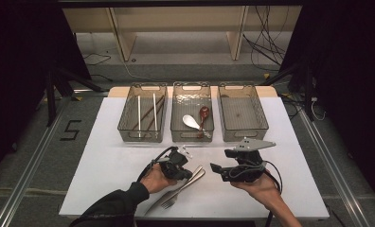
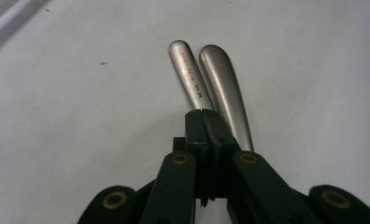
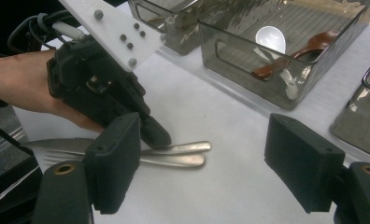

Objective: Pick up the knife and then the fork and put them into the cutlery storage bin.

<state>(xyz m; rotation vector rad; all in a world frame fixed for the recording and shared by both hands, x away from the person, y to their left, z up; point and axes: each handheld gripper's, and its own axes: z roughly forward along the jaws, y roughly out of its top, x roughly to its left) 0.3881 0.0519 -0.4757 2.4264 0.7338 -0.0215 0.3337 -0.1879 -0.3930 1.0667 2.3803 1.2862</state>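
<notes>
A metal fork (image 1: pixel 169 201) and knife (image 1: pixel 153 204) lie side by side on the white table near its front edge. Their handles (image 2: pixel 220 79) point away from the person. My left gripper (image 1: pixel 186 173) is low over them with its jaws pressed together, and its tips (image 2: pixel 202 114) rest on top of the left handle (image 2: pixel 188 70). I see nothing between the jaws. My right gripper (image 3: pixel 209 168) is held just to the right of the cutlery and faces it. Its jaws stand wide apart and empty. From there I see the left gripper (image 3: pixel 155 136) touching the upper handle (image 3: pixel 185 147).
Three clear bins stand in a row at the back of the table. The left bin (image 1: pixel 126 124) holds chopsticks. The middle bin (image 1: pixel 191 90) holds a white spoon (image 1: pixel 191 121) and a brown spoon (image 1: pixel 203 113). The right bin (image 1: pixel 242 113) has nothing in it.
</notes>
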